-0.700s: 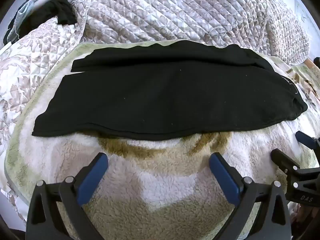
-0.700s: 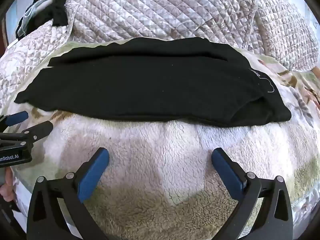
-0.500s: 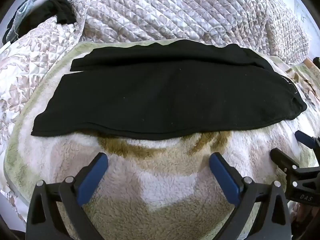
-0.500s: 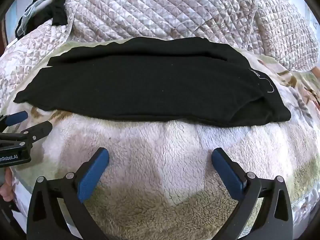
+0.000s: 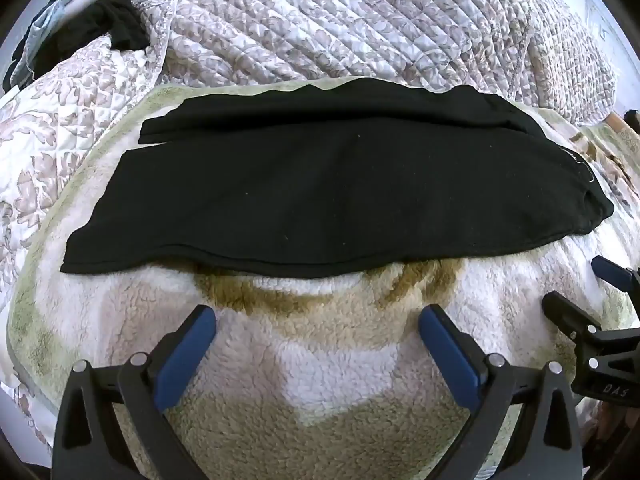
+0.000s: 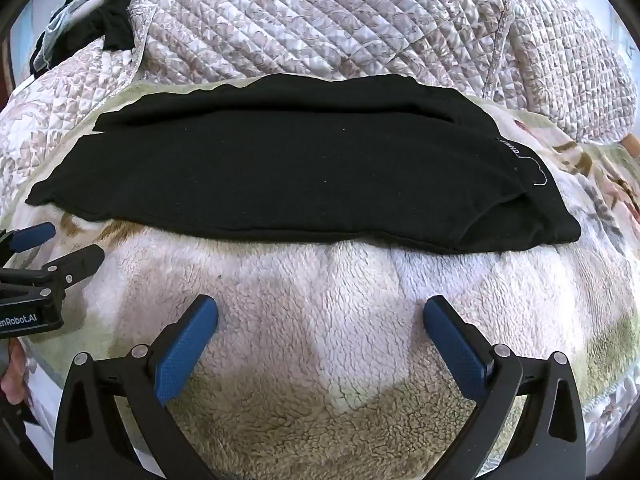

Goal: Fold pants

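Black pants (image 5: 328,188) lie flat on a fluffy blanket (image 5: 332,364), folded lengthwise with one leg over the other, waistband at the right and leg cuffs at the left. They also show in the right wrist view (image 6: 296,168). My left gripper (image 5: 316,344) is open and empty, hovering over the blanket just short of the pants' near edge. My right gripper (image 6: 320,340) is open and empty, likewise short of the near edge. Each gripper shows at the edge of the other's view, the right one (image 5: 580,292) and the left one (image 6: 64,248).
A quilted floral bedspread (image 5: 340,24) is bunched up behind the pants. Dark clothes (image 5: 100,28) are heaped at the far left corner. The fluffy blanket (image 6: 328,320) spreads under both grippers to the bed's front edge.
Almost nothing: both grippers stay open in the same place, with only a slight drift of the view.
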`<state>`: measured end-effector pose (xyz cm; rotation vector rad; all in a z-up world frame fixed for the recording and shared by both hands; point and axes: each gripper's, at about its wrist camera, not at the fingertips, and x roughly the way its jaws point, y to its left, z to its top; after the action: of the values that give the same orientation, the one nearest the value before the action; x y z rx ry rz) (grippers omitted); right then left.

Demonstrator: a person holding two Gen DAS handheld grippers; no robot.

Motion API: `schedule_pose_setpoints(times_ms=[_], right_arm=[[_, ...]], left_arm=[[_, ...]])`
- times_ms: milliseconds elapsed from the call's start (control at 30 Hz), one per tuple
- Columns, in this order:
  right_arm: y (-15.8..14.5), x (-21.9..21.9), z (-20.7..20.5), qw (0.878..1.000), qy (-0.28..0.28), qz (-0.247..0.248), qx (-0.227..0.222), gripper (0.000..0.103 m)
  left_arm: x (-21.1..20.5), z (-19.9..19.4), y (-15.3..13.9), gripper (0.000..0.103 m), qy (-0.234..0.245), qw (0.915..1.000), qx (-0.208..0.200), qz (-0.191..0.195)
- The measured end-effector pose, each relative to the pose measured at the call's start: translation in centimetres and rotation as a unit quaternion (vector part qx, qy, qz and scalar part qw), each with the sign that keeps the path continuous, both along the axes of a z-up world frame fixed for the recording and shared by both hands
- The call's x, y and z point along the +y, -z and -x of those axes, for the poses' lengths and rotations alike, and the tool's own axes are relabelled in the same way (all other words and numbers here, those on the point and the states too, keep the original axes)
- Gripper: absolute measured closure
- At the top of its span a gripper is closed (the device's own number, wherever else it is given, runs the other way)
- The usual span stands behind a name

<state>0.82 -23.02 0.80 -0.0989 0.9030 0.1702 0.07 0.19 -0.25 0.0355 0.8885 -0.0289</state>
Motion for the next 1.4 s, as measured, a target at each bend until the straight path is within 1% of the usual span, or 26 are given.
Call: schedule_pose_setpoints(times_ms=[1400], right_arm=[[0.08, -0.04, -0.10, 1.000, 0.001, 0.001, 0.000, 0.000]], left_arm=[[0.17, -0.16, 0.20, 0.000, -0.001, 1.0000, 0.005, 0.001]])
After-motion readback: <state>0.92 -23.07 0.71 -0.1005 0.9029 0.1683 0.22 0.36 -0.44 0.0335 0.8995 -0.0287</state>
